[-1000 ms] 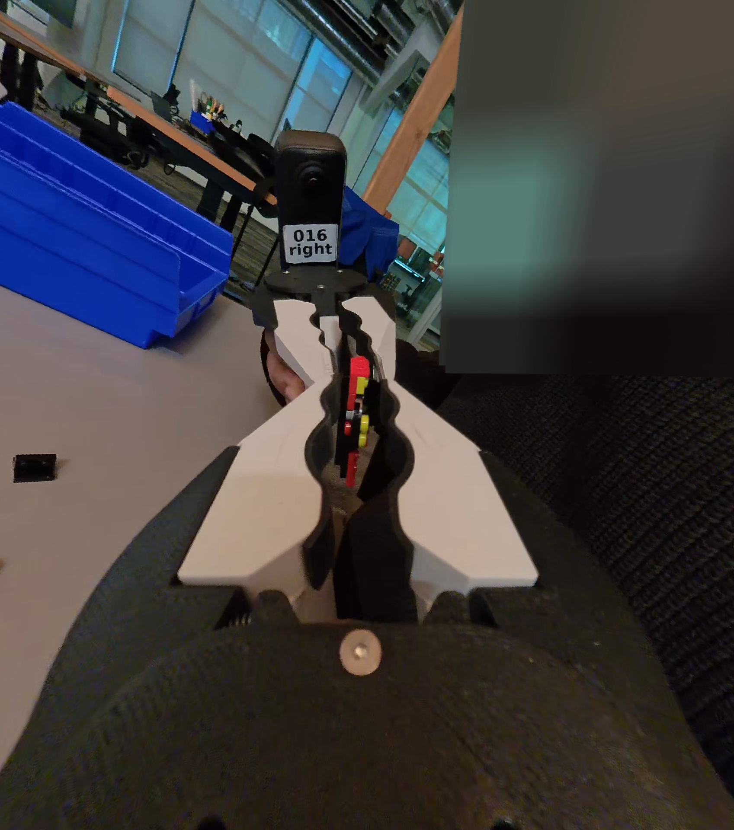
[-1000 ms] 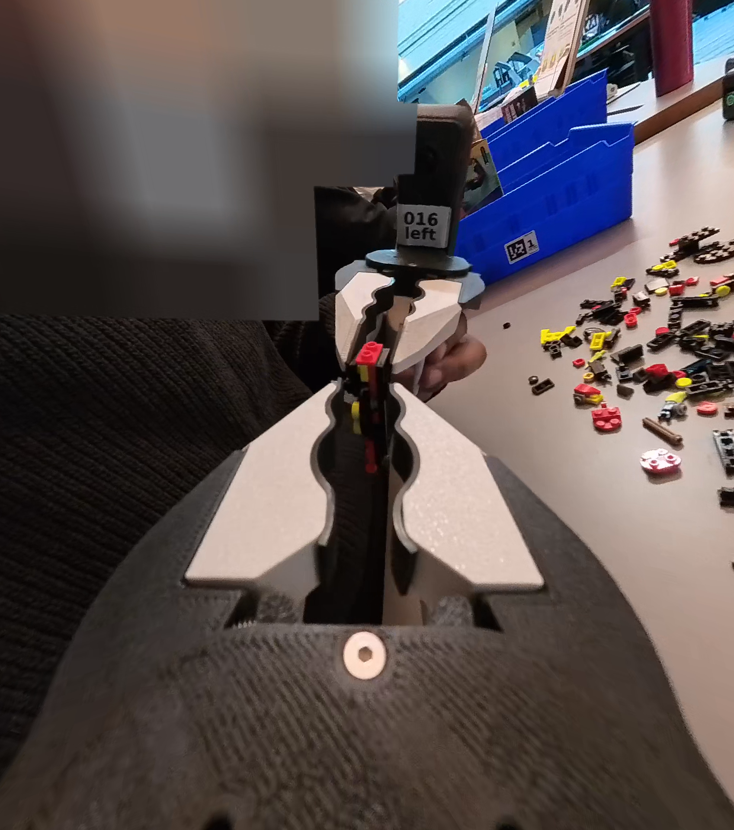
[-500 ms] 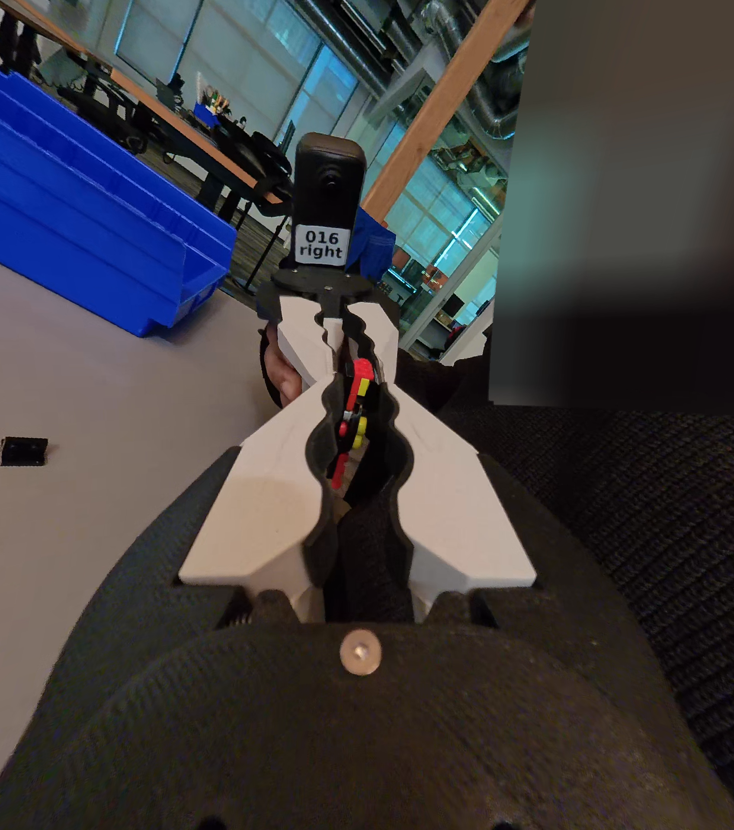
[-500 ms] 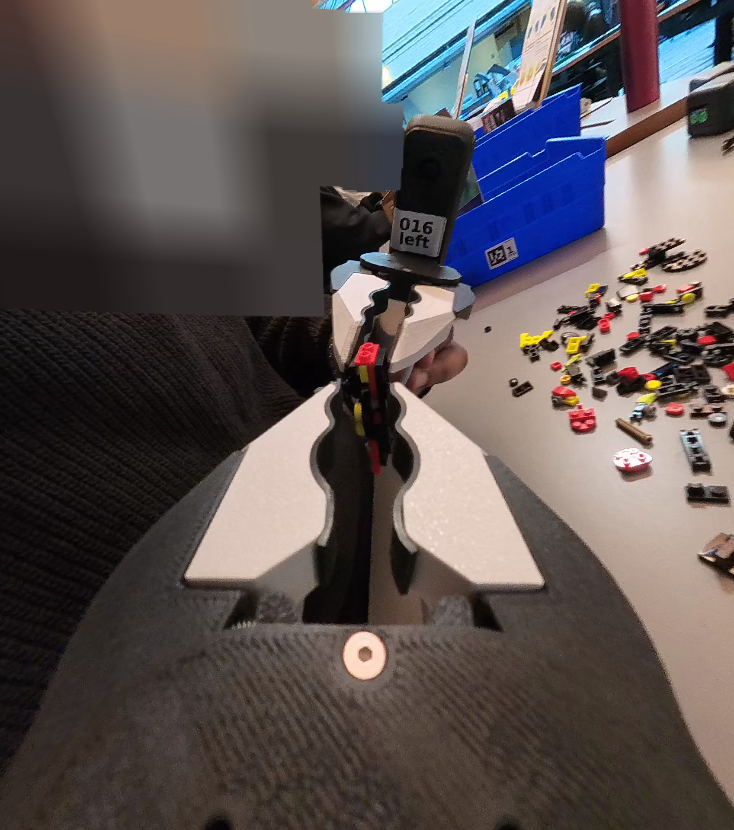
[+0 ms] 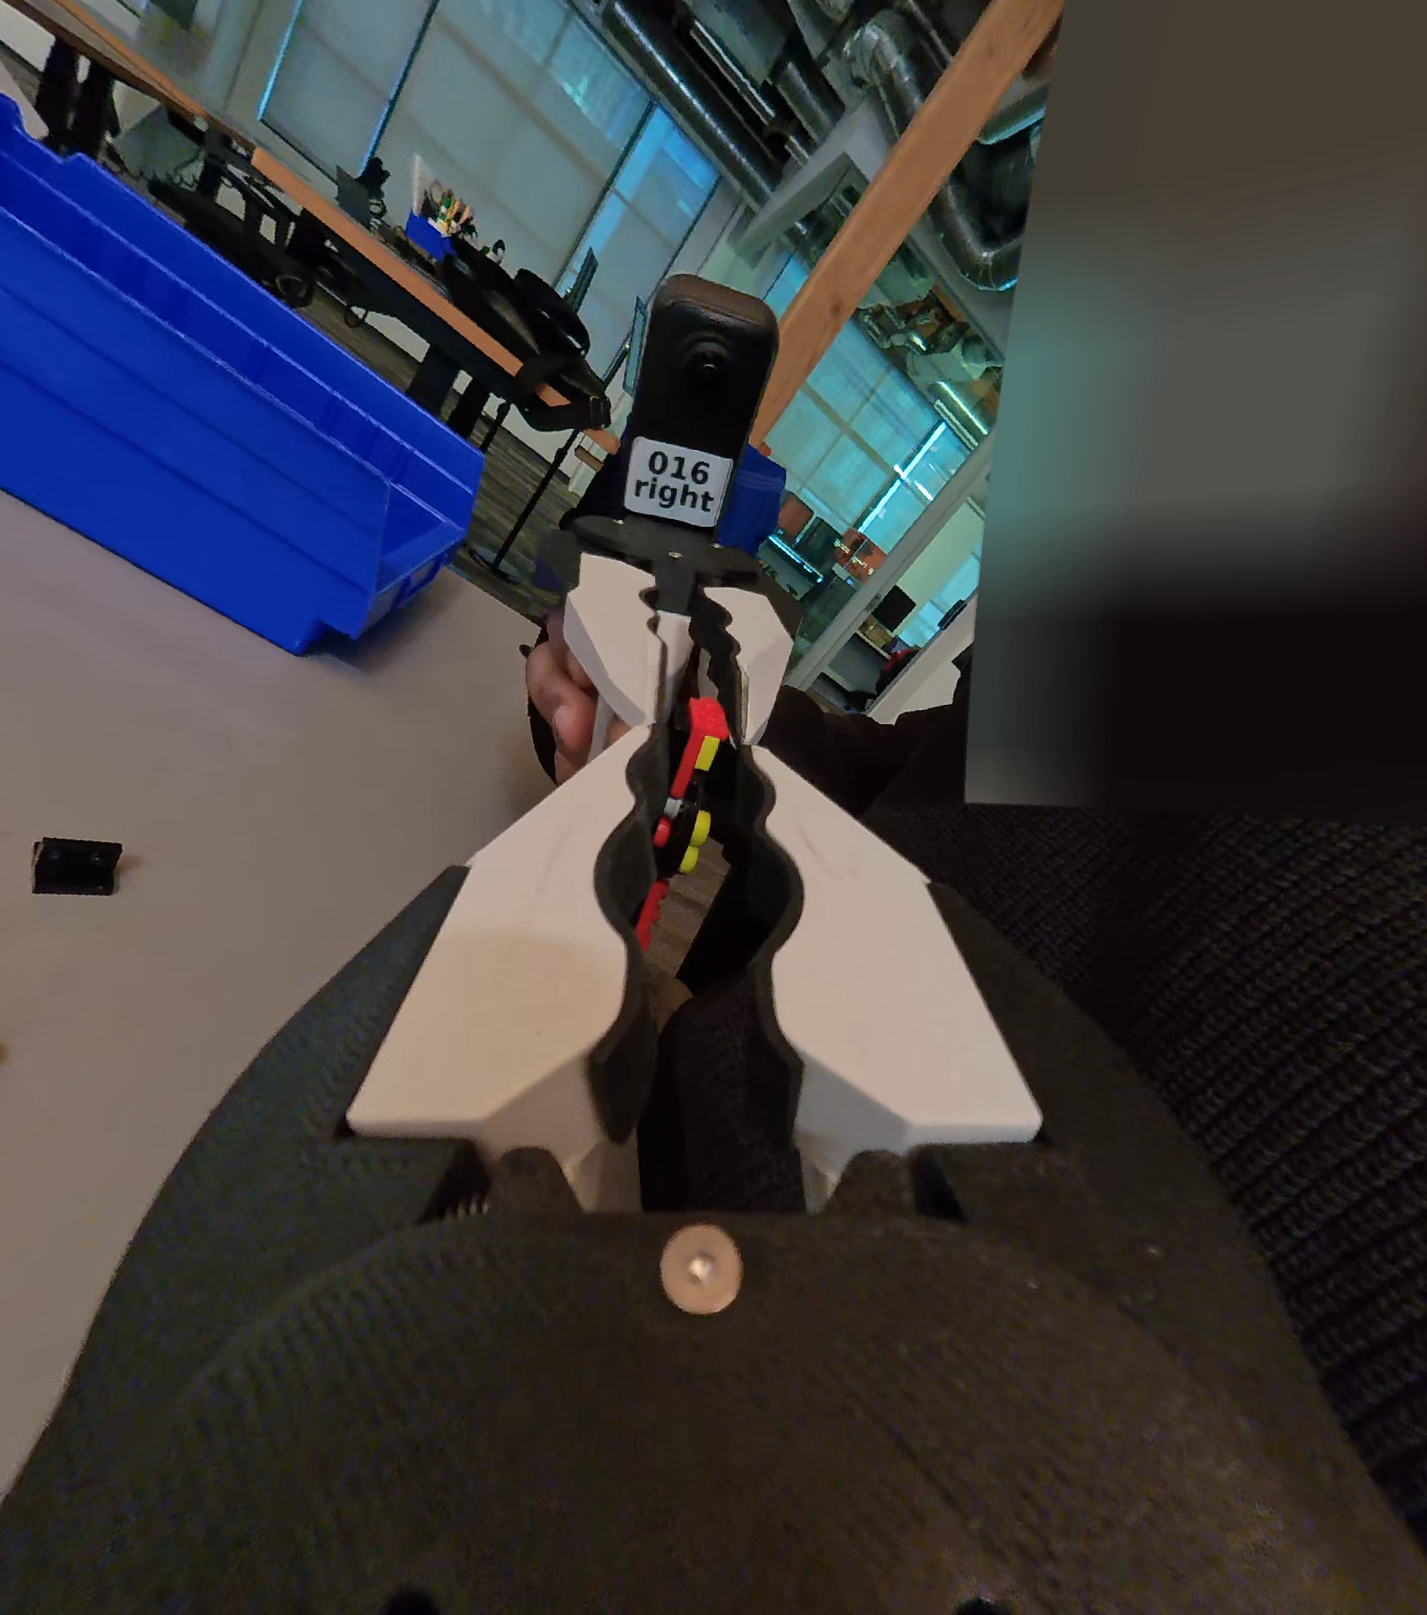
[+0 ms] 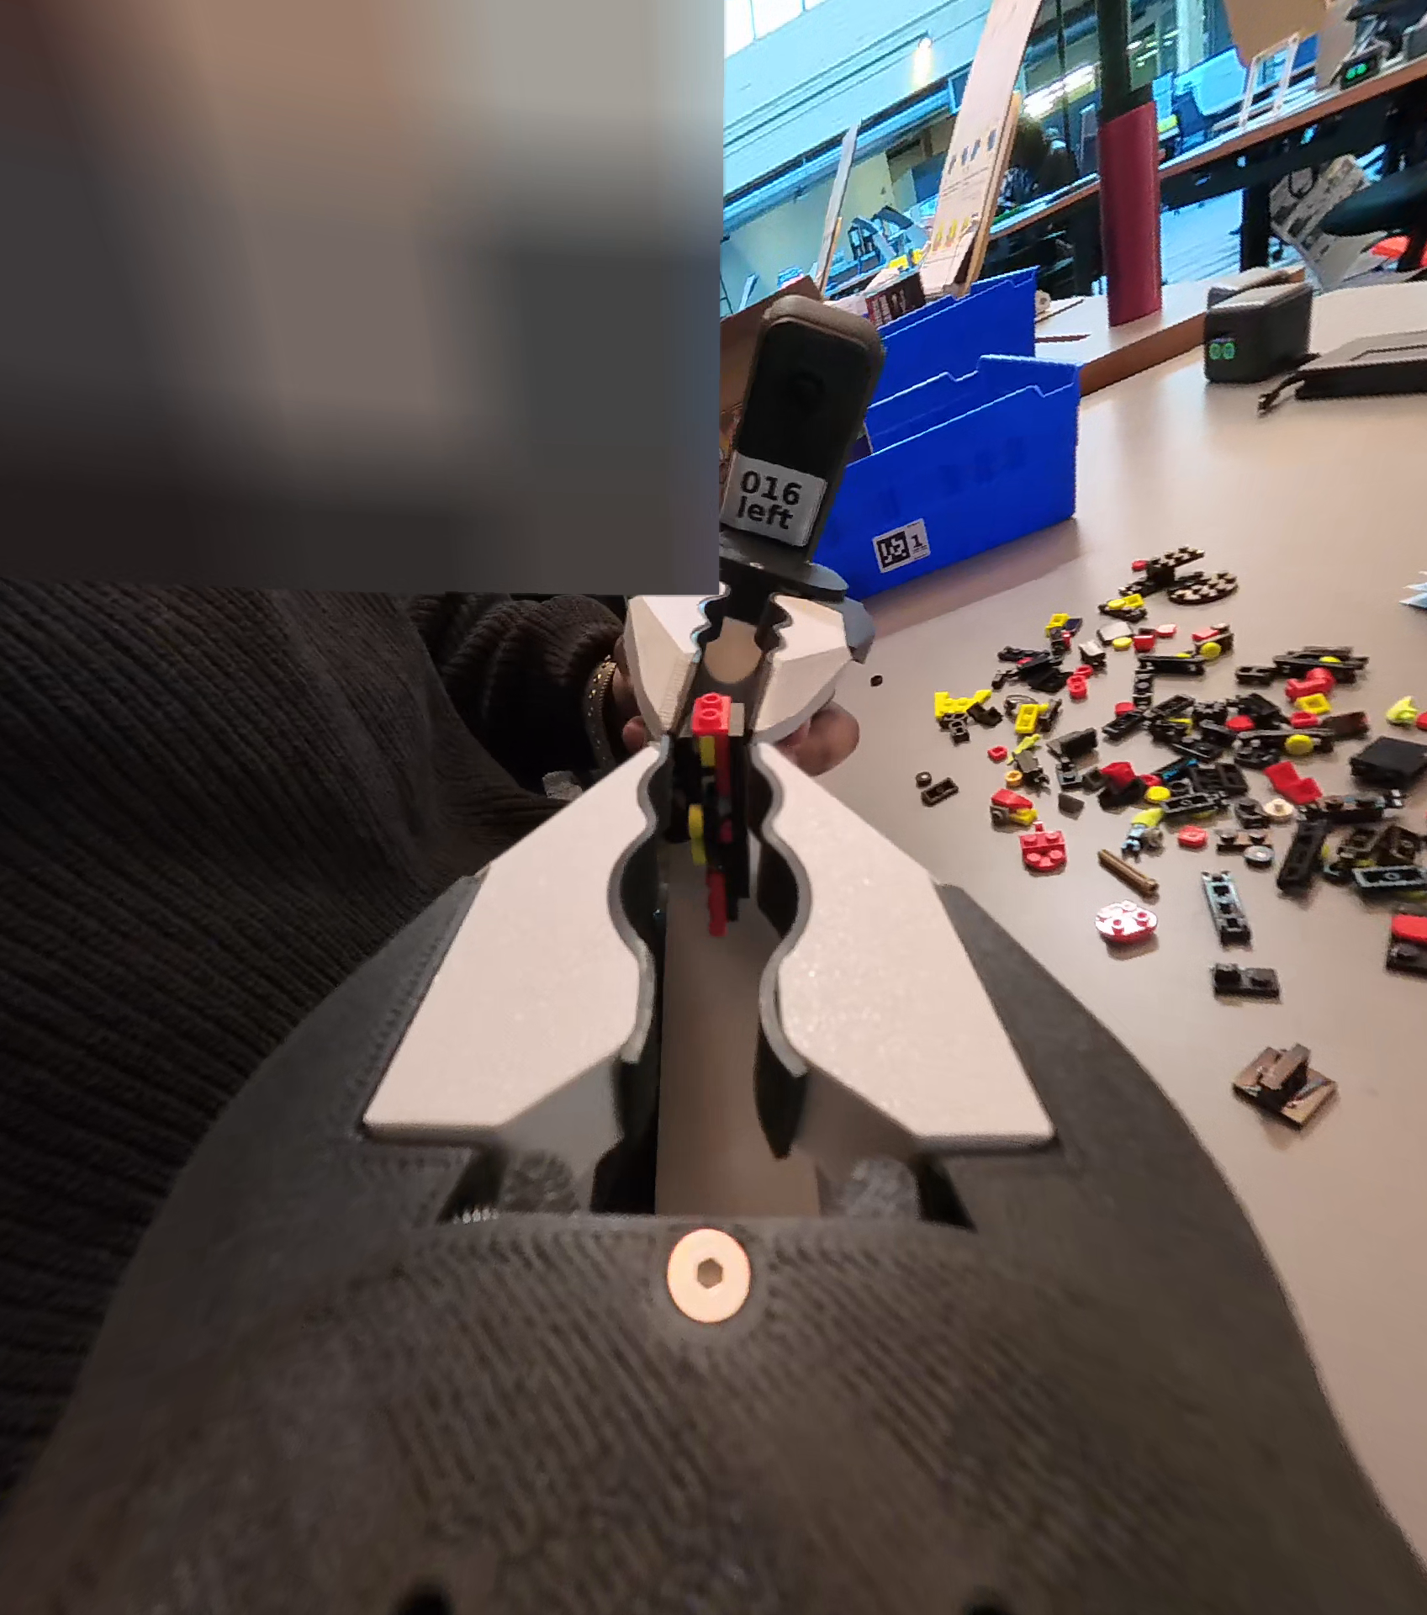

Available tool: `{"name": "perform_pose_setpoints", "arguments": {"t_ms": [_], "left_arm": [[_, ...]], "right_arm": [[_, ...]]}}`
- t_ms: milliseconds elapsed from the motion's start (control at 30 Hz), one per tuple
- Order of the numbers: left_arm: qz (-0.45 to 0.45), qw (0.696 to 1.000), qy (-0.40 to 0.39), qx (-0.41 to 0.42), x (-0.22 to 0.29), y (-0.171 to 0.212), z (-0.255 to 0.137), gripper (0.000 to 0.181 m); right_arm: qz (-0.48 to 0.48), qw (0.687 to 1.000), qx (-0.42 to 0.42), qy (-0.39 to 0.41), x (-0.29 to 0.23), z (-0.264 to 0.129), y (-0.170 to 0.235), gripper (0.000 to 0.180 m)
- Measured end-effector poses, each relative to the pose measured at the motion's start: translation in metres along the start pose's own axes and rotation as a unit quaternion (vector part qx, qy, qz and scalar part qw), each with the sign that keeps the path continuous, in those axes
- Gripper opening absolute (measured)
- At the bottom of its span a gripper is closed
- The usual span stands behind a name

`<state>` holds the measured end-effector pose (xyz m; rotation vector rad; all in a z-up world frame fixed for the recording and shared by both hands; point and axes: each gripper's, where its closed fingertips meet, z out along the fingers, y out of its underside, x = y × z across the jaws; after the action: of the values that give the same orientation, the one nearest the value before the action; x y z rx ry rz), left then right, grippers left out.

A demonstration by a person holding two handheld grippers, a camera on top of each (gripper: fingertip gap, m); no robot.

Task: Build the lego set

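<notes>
The left gripper [image 5: 696,769] and the right gripper [image 6: 714,769] point at each other, tip to tip, above the table [image 6: 1216,1267]. The little lego build [image 6: 714,813] stands between them, held up in the air in front of the person's dark sweater [image 6: 168,874]. It is a thin stack of red, yellow and black bits, with a red brick on top.

The right gripper pinches the lego build near its tips. The left gripper's tips are close around the same build, but the pictures do not show for sure if it is squeezing or just near, so that cannot be told.

The lego build looks very light and hard. It does not bend. But it is thin, and the small bits are only pressed on, so a hard squeeze or a twist could pop one off. The smooth plastic may also slip. The best place to hold it is likely on its flat wide sides, near the middle, and not on the little yellow and red bits that stick out.

To the right of the lego build, lower down on the table, lie many loose pieces [image 6: 1216,769] in black, red and yellow. Farther back than the lego build sits a blue bin [image 6: 972,472].
</notes>
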<state>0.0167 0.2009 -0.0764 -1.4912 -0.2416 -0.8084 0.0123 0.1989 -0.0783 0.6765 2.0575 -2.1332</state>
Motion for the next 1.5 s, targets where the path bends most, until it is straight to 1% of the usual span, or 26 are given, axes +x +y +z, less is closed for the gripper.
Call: {"name": "perform_pose_setpoints", "arguments": {"t_ms": [567, 1267, 1500], "left_arm": [[0.002, 1.0, 0.008, -0.016, 0.001, 0.004, -0.001, 0.012], [0.006, 0.999, 0.0, -0.031, -0.003, 0.009, -0.001, 0.012], [0.018, 0.999, -0.014, -0.042, -0.006, 0.011, -0.001, 0.012]], "right_arm": [[0.01, 1.0, -0.011, -0.008, -0.002, 0.001, 0.004, 0.012], [0.012, 1.0, -0.02, -0.002, 0.001, 0.002, 0.007, 0.014], [0.008, 1.0, -0.029, 0.007, 0.003, 0.002, 0.01, 0.013]]}}
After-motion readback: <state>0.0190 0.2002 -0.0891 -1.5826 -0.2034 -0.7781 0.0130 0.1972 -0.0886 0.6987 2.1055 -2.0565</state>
